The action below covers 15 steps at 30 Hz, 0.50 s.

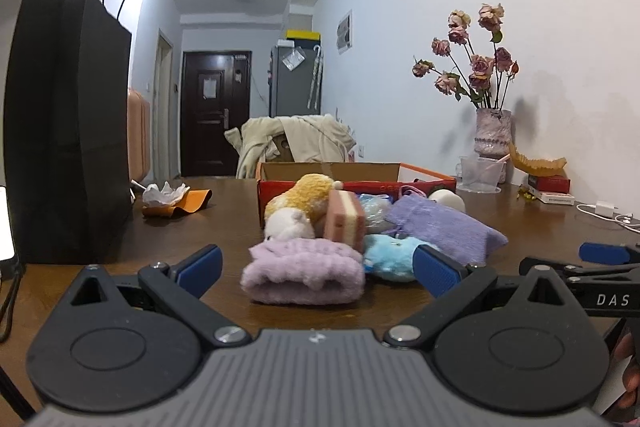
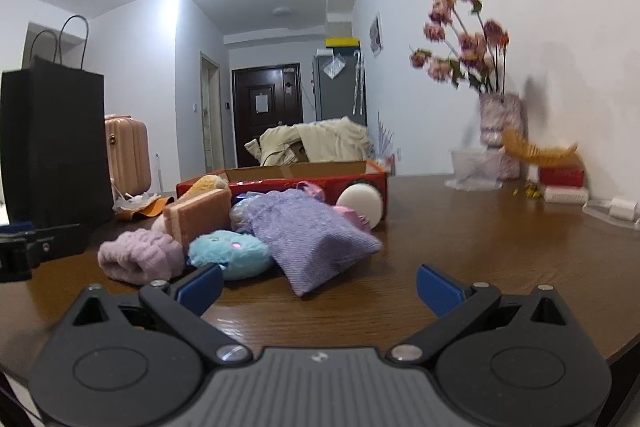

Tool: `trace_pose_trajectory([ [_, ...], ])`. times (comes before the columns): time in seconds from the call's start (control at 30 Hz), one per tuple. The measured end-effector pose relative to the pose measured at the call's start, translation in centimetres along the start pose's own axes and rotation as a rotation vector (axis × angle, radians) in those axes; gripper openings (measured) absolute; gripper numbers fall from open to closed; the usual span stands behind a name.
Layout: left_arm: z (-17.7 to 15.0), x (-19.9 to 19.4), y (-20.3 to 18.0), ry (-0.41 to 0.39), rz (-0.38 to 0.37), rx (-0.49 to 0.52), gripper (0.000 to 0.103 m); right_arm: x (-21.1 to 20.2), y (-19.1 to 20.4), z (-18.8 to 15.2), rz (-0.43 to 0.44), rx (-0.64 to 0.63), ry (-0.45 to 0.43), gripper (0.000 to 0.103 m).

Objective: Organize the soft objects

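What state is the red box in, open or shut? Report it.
Open. The red box has its cardboard flap standing up at the back, with no lid over the top. The soft toys lie in front of it.

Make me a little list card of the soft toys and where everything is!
Nearest left tool: fluffy lilac rolled cloth
Beside it: fuzzy blue plush, purple knitted pouch
Behind: pink striped sponge block, yellow-and-white plush animal
Box: red cardboard box, open, behind the pile
Left tool: open, empty
Right tool: open, empty
Surface: brown wooden table
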<state>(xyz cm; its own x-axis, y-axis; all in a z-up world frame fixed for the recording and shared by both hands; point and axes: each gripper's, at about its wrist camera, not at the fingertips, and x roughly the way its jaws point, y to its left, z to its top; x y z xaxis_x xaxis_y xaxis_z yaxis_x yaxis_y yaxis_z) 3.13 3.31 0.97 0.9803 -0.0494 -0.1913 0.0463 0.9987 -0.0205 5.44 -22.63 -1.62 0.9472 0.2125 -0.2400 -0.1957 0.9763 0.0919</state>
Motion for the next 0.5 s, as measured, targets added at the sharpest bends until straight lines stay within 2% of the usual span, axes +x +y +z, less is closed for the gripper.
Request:
trace_pose_trajectory([
  [0.13,0.8,2.1,2.2,0.061,-0.009,-0.021,0.103,1.6,0.4,0.7,0.084,0.108,0.035,0.103],
  [0.23,1.4,3.8,4.0,0.118,-0.041,-0.089,0.103,2.9,1.9,1.9,0.149,0.069,0.085,0.102],
  [0.33,2.3,5.7,6.2,0.151,-0.07,-0.177,0.101,4.3,3.4,3.3,0.202,0.109,0.105,0.088],
  [0.43,2.7,8.0,8.0,0.218,-0.103,-0.229,0.087,7.0,5.0,3.6,0.275,0.16,0.185,0.074],
  [0.5,2.6,9.6,8.9,0.281,-0.114,-0.26,0.076,9.0,5.9,3.3,0.305,0.195,0.259,0.051],
])
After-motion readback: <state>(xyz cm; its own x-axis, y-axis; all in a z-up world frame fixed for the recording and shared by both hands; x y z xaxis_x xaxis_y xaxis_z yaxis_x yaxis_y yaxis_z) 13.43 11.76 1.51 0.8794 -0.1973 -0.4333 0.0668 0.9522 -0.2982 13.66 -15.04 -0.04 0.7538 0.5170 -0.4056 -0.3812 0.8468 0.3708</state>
